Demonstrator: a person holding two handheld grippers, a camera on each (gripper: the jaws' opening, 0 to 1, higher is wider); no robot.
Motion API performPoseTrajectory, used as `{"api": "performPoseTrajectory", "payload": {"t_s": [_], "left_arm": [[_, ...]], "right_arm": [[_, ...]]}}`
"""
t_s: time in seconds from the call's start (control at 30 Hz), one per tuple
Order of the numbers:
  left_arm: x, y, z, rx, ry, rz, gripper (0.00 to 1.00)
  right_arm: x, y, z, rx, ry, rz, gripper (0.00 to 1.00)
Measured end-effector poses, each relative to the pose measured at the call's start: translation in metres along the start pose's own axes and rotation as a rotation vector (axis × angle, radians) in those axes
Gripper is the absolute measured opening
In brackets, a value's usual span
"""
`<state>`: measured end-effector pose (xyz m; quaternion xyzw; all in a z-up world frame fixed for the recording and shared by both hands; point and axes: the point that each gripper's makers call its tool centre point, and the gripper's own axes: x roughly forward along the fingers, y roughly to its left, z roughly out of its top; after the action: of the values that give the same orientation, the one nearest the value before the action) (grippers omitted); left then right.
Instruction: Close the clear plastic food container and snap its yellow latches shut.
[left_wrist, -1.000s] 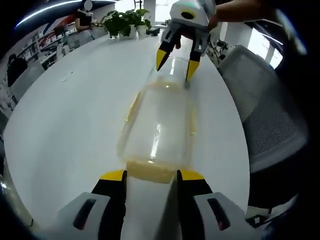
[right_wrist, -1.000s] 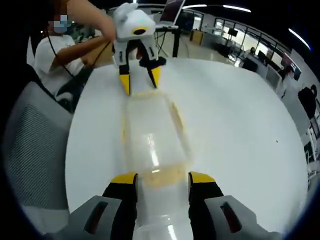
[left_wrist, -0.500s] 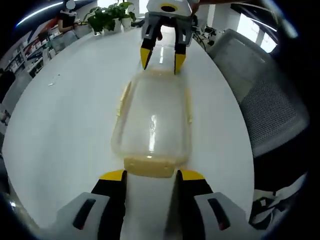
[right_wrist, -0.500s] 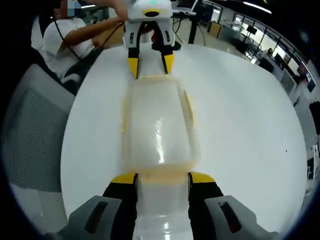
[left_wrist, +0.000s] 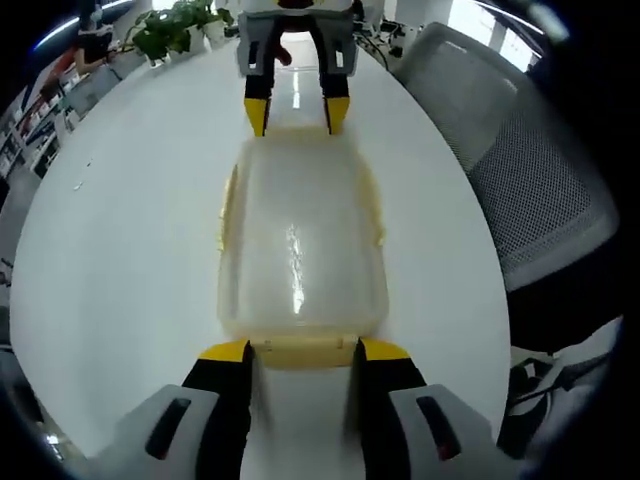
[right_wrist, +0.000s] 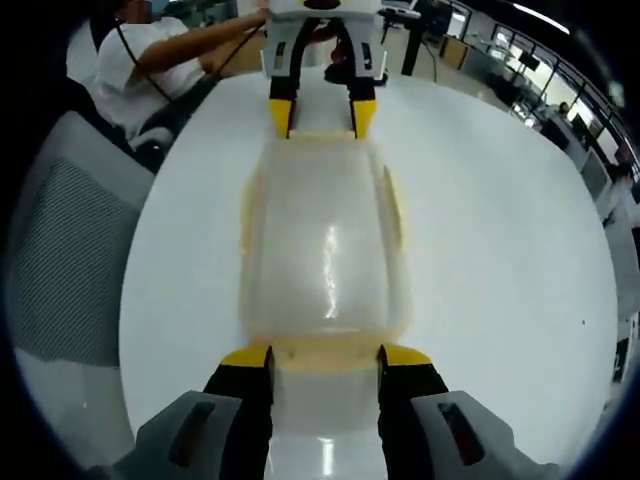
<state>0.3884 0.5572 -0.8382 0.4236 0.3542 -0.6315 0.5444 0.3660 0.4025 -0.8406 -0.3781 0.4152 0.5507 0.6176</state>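
The clear plastic container (left_wrist: 300, 240) lies lengthwise on the white table (left_wrist: 110, 250) with its lid on. Pale yellow latches show along its sides (left_wrist: 226, 210) and at its ends. My left gripper (left_wrist: 297, 352) is open, its yellow-tipped jaws either side of the near end latch (left_wrist: 300, 350). At the far end, my right gripper (left_wrist: 296, 115) points down with its tips apart at the container's edge. In the right gripper view the same container (right_wrist: 325, 240) runs from my open right gripper (right_wrist: 325, 358), at its end latch (right_wrist: 325, 352), to the left gripper (right_wrist: 322, 118) at the far end.
A grey mesh chair (left_wrist: 520, 170) stands by the table's edge, also seen as the chair (right_wrist: 60, 260) in the right gripper view. A seated person (right_wrist: 150, 70) is beyond the table. Potted plants (left_wrist: 175, 30) sit at the far end.
Both grippers have come closer to the container's two ends and now look down on it more steeply. The opposite gripper's tips have dropped to the container's far edge in each view.
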Motion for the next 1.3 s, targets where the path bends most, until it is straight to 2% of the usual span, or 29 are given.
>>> {"api": "performPoseTrajectory", "payload": {"t_s": [0.3, 0.4, 0.6, 0.73, 0.87, 1.0, 1.3], "left_arm": [[-0.0004, -0.0005, -0.0001, -0.005, -0.014, 0.004, 0.40], [-0.0002, -0.0008, 0.0003, -0.010, -0.009, 0.004, 0.40], [0.0012, 0.0003, 0.0007, -0.008, 0.077, -0.003, 0.41], [0.0006, -0.0007, 0.0001, -0.005, 0.110, -0.002, 0.41], [-0.0006, -0.0006, -0.0014, -0.007, 0.098, 0.000, 0.40], [-0.0021, -0.0009, -0.0018, 0.000, 0.062, -0.001, 0.40], [-0.0023, -0.0045, 0.0002, -0.017, 0.089, -0.007, 0.39]], "right_arm": [[-0.0007, 0.0003, -0.0010, 0.017, -0.016, 0.000, 0.40], [0.0000, 0.0003, -0.0002, 0.017, -0.002, 0.000, 0.40], [0.0002, -0.0001, -0.0005, 0.012, 0.032, 0.003, 0.40], [0.0002, 0.0000, -0.0011, -0.002, 0.036, 0.009, 0.41], [0.0004, -0.0002, -0.0003, 0.023, 0.044, -0.001, 0.41], [-0.0010, 0.0006, -0.0004, 0.017, 0.022, 0.000, 0.40], [-0.0013, 0.0020, -0.0006, 0.004, 0.028, -0.004, 0.40]]}}
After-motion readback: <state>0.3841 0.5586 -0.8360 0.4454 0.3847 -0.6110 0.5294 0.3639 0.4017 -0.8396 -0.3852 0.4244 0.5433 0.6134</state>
